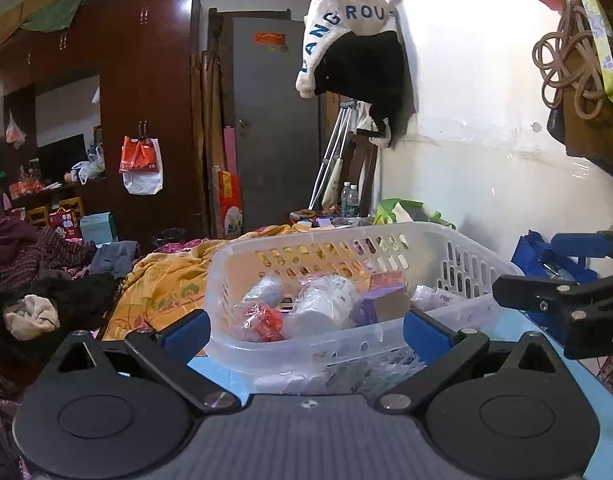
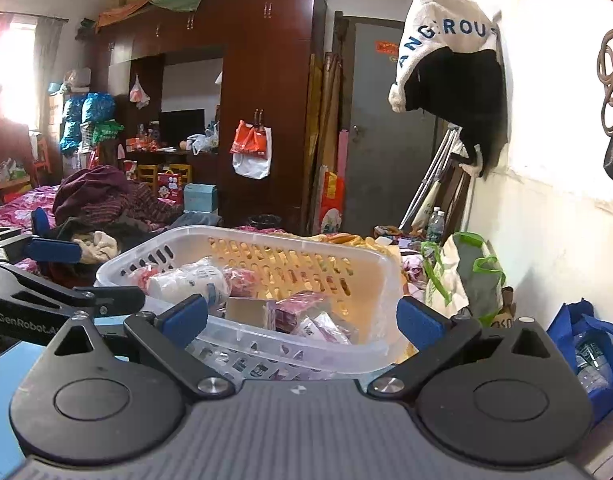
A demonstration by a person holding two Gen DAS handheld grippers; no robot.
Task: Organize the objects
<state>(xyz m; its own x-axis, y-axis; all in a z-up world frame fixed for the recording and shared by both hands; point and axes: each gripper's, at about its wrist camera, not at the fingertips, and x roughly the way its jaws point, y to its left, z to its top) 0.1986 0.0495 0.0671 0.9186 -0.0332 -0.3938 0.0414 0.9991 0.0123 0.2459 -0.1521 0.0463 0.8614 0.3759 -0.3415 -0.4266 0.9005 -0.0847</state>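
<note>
A white slotted plastic basket [image 1: 462,258] stands on a light blue table [image 1: 510,320], also in the right wrist view [image 2: 370,268]. It holds a white bottle [image 1: 326,304], a red wrapped packet [image 1: 262,320], a purple and brown box [image 1: 380,304] and clear sachets [image 2: 326,328]. My left gripper [image 1: 306,332] is open and empty, just in front of the basket's near wall. My right gripper [image 2: 302,320] is open and empty, at the basket's near right corner. Each gripper shows in the other's view, the right one [image 1: 562,300] and the left one [image 2: 54,276].
A white wall [image 1: 486,140] runs along the right. A blue bag [image 2: 594,344] and a green-trimmed bag [image 2: 466,276] sit against it. A bed with a yellow blanket [image 1: 166,284] and heaped clothes [image 2: 102,200] lies to the left. A dark wardrobe [image 1: 146,100] and grey door [image 1: 274,120] stand behind.
</note>
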